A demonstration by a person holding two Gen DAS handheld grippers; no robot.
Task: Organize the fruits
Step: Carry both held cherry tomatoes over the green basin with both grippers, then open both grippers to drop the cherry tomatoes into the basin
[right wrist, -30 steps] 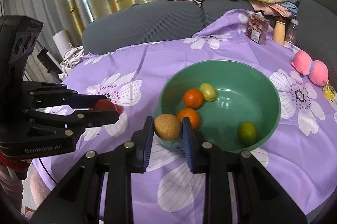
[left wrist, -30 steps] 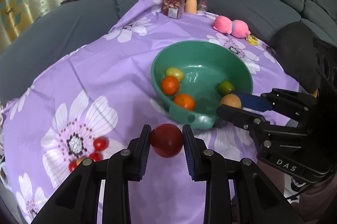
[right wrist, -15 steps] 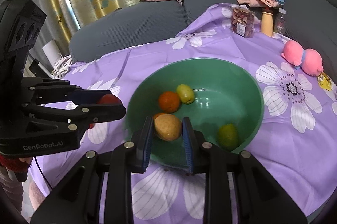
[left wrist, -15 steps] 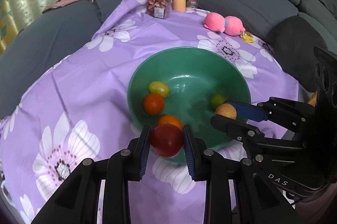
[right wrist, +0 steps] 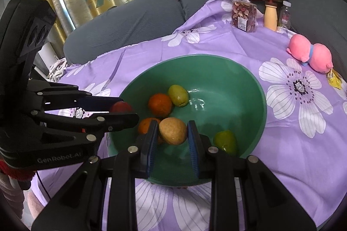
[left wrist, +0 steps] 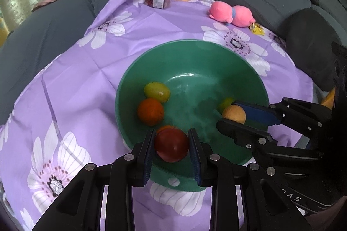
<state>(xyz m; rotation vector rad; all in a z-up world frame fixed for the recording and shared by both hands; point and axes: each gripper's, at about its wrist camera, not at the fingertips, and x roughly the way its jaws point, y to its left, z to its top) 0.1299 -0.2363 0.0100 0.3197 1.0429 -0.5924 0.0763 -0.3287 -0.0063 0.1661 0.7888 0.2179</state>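
Grippers over my green bowl (left wrist: 130,83): left gripper (left wrist: 171,145) clamps red fruit (left wrist: 171,144); right gripper (right wrist: 172,131) clamps tan fruit (right wrist: 172,130).

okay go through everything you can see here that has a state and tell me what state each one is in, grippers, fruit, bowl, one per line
left gripper: shut on red fruit, above bowl
right gripper: shut on tan fruit, above bowl
green bowl: upright, holds four loose fruits
pink plush toy: lying on the cloth
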